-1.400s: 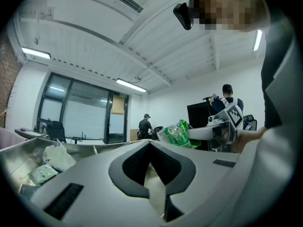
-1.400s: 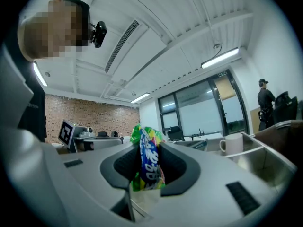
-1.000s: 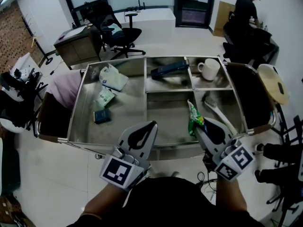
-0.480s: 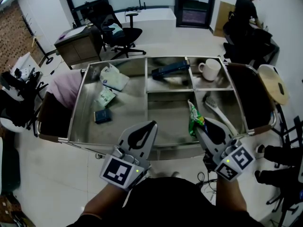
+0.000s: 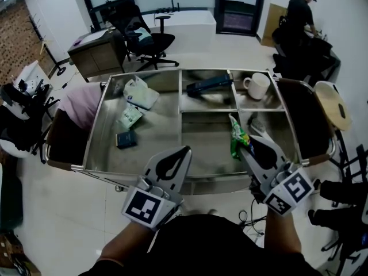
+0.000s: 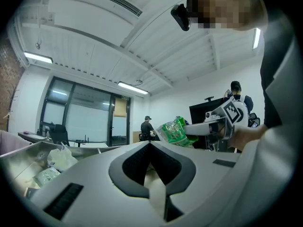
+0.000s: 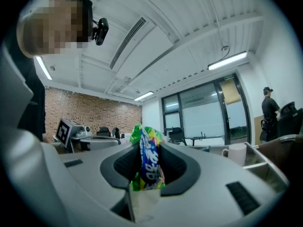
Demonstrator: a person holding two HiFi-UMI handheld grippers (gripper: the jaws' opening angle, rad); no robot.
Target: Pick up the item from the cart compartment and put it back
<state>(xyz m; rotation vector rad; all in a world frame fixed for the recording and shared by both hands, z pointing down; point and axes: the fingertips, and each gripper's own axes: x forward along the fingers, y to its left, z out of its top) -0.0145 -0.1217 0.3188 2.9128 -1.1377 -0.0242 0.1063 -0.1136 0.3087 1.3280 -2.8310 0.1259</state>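
A green snack packet (image 5: 237, 140) hangs over the cart's lower middle compartment (image 5: 207, 148). My right gripper (image 5: 245, 149) is shut on it; in the right gripper view the packet (image 7: 148, 167) stands upright, pinched between the two jaws (image 7: 147, 146). My left gripper (image 5: 185, 151) hovers at the cart's near rim, shut with nothing in it. In the left gripper view its jaws (image 6: 150, 144) meet at the tip, and the packet (image 6: 175, 131) shows beyond them to the right.
The steel cart (image 5: 95, 137) holds a white bag (image 5: 140, 93), a pale green packet (image 5: 130, 118), a dark booklet (image 5: 125, 139), a dark blue box (image 5: 208, 85), a white mug (image 5: 256, 85) and a white utensil (image 5: 260, 130). An office chair (image 5: 144, 39) and a person (image 5: 302, 13) are behind.
My right gripper has shifted slightly to the right with the packet still in it. The left gripper has stayed where it was.
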